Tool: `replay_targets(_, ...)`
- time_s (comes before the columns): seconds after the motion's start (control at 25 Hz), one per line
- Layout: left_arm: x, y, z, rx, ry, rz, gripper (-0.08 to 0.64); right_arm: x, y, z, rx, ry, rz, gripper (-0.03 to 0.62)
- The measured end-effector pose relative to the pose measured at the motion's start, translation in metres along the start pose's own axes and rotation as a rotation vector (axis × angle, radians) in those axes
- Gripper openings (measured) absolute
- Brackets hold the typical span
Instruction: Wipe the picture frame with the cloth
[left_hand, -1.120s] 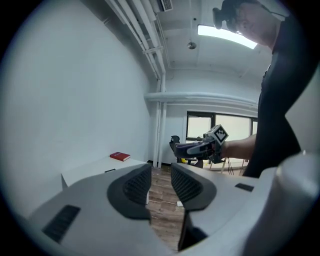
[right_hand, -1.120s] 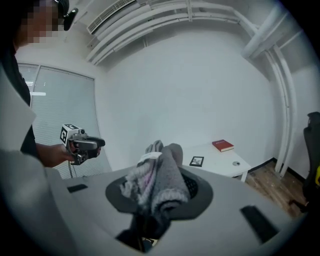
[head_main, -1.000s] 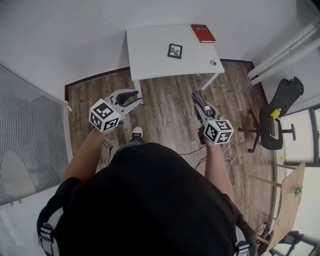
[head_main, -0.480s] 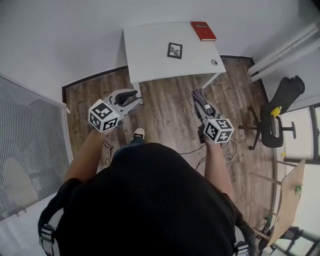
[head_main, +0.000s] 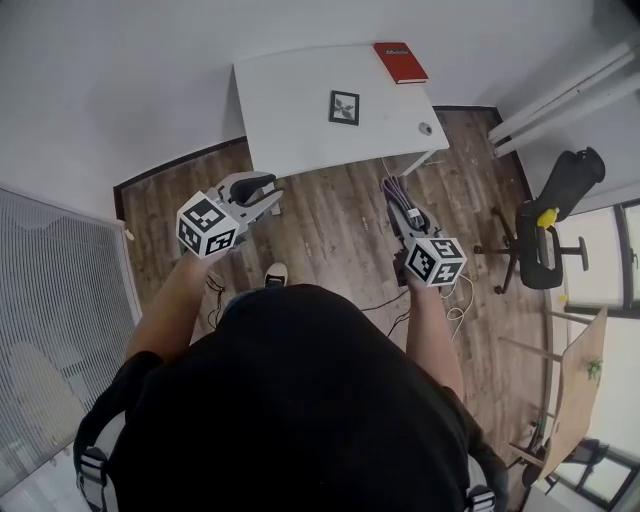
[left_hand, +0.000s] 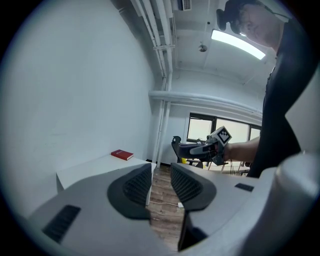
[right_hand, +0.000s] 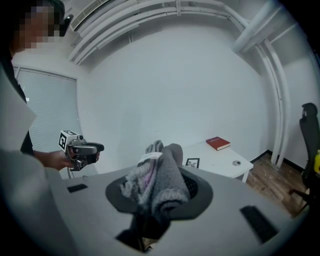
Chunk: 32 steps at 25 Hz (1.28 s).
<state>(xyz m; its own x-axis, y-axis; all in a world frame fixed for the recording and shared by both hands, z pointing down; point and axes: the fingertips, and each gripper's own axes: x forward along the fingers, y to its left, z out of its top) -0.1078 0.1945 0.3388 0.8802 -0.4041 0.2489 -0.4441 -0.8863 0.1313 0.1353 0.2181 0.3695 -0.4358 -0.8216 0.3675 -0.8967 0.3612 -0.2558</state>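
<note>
Right gripper view shows the right gripper (right_hand: 160, 175) clenched on a bunched grey cloth (right_hand: 167, 187) with purple streaks, a good wad of it standing proud of the jaw tips. The left gripper (left_hand: 161, 172) holds nothing: its jaws are closing to a narrow slit with only wooden floor (left_hand: 162, 195) showing through. Both are carried in front of the person, well apart from each other, above the floor and short of the white table (head_main: 290, 110).

The picture frame (head_main: 344, 107) lies flat near the middle of that table, with a red book (head_main: 400, 62) at the far right corner and a small round thing (head_main: 425, 128) near the right edge.

The step in hand looks like the approach. To do it well, the clamp on the cloth should stay firm, so the loose wad, not the hard jaw tips, meets the frame. The frame is light and unfixed, so it will likely slide under a stroke; the empty left gripper could press on one edge while the cloth sweeps across.
</note>
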Motion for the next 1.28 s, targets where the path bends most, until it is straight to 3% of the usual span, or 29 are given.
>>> replay_targets(0.64,0.029,0.075,0.008,-0.003,-0.011,-0.091,0.121,0.048,0.002,0.02,0.009,0.011,-0.053,0.104)
replay_targets(1.28,0.006,0.136,0.002,0.002,-0.009,-0.144,0.12,0.093,0.034,0.03,0.035,0.008,-0.084,0.103)
